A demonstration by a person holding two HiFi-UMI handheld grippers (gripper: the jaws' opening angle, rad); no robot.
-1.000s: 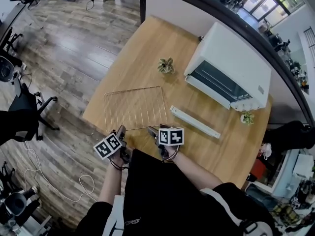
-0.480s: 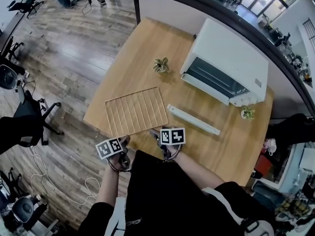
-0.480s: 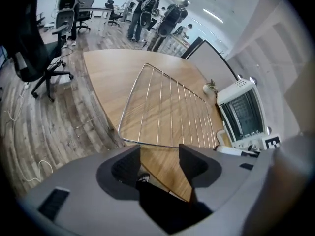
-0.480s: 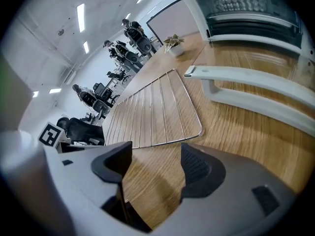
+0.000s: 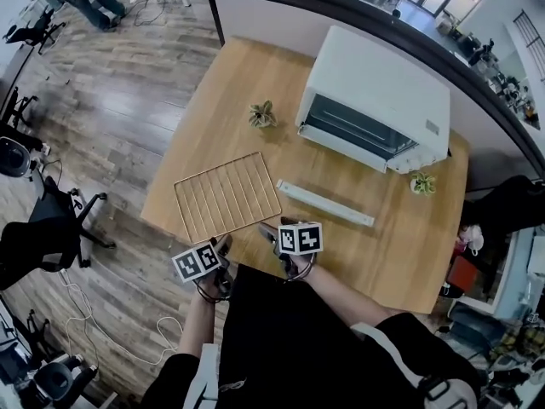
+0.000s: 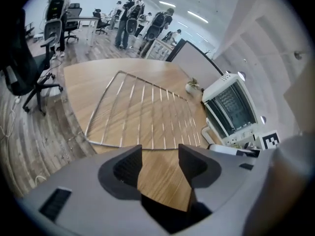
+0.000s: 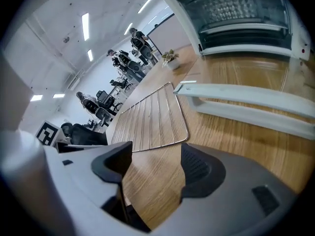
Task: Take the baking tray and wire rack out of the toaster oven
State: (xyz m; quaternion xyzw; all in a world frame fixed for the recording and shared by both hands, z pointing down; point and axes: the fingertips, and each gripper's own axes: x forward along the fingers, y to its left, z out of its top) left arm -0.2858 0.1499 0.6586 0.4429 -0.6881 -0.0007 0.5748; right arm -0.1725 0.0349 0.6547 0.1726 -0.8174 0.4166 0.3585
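The wire rack (image 5: 228, 196) lies flat on the wooden table (image 5: 213, 100), near its left front corner. It also fills the middle of the left gripper view (image 6: 147, 114) and shows in the right gripper view (image 7: 152, 114). The white toaster oven (image 5: 375, 92) stands at the table's back right, its dark front facing me. A long narrow white tray-like piece (image 5: 324, 203) lies on the table before it. My left gripper (image 5: 225, 247) hovers just short of the rack's near edge, open and empty. My right gripper (image 5: 271, 230) is beside it, open and empty too.
A small potted plant (image 5: 262, 115) sits left of the oven, and another one (image 5: 421, 183) stands by its right front corner. A dark partition (image 5: 341, 7) runs behind the table. Office chairs (image 5: 47, 237) stand on the wooden floor to the left.
Both grippers have drawn back a little from the rack's near edge, the left one further. The rack stays flat on the table. The jaws stay as wide as before.
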